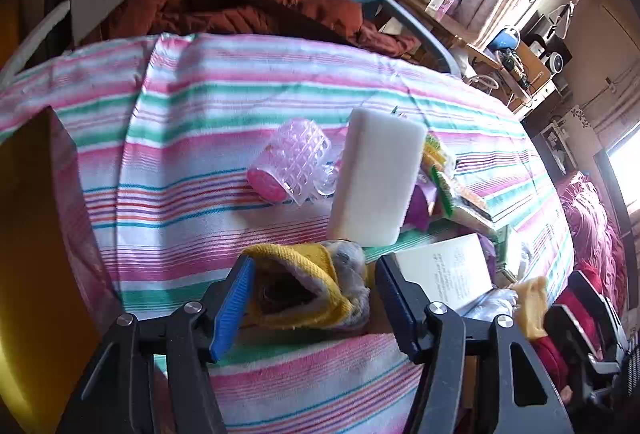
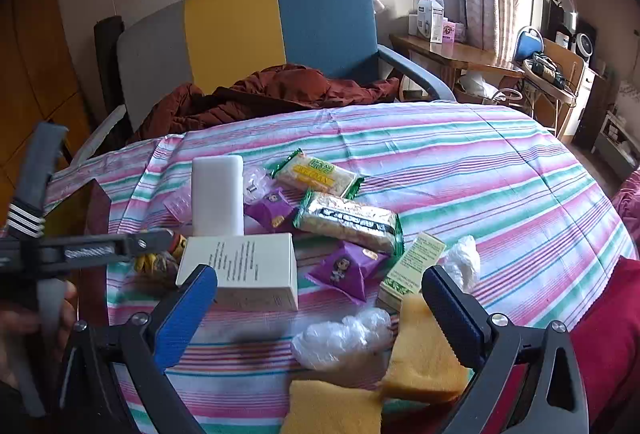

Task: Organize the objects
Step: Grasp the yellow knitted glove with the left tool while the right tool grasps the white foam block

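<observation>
Your left gripper hangs low over the striped cloth with its blue-padded fingers spread wide; a yellow knitted glove lies between them, and you cannot tell whether either pad touches it. Just beyond the glove a white foam block stands upright, with a pink hair roller lying on its side to its left and a white box to the right.

Your right gripper is also spread, its fingers holding nothing. A yellow sponge sits just beside its right finger, a crumpled clear plastic bag lies between the fingers, and a second yellow sponge lies at the lower edge. Further out, on the cloth, are two purple sachets, two green-edged snack packs and a small green carton. A chair with a rust-coloured jacket stands behind.
</observation>
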Tool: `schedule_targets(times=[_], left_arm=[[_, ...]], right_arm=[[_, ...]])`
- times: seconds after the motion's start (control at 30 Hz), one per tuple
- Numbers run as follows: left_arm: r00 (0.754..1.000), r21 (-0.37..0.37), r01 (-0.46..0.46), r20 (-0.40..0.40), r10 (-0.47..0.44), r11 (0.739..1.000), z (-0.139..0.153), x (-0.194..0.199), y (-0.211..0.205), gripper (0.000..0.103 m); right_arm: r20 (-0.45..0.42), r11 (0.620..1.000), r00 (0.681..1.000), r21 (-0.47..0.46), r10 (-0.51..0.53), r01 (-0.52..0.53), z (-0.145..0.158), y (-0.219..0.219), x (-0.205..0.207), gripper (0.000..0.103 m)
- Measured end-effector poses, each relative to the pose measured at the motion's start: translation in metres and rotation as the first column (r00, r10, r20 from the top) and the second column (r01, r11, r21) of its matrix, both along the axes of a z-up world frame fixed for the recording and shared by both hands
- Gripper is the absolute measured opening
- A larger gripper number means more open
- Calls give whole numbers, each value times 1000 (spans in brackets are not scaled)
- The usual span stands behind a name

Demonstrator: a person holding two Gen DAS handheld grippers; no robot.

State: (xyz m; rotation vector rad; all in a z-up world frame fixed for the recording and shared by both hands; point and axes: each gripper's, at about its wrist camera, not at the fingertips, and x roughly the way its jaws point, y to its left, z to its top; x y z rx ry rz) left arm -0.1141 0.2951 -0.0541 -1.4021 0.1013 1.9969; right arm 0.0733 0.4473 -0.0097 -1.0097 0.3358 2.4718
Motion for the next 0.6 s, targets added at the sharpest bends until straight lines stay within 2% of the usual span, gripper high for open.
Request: schedule_targets(times=[0.07, 0.23, 0.37, 0.6], left_arm=[[1000, -9, 15, 9, -15, 1000, -9, -2, 3, 51], [1000, 46, 24, 1, -24, 999, -7, 0, -9, 40], [1000, 86, 7, -29, -5, 996, 10, 5, -31, 40], [995, 160, 5, -96, 11, 987, 50, 21, -64, 40]], right_arm=[[-6, 1000, 1000, -5, -1, 1, 2, 1, -4, 103], [-27, 999, 999, -30, 19, -19, 10, -2, -27, 103], [-31, 998, 998, -34, 57, -58, 12, -9, -58, 103], [59, 995, 994, -55, 89, -85, -16, -19, -123, 103]])
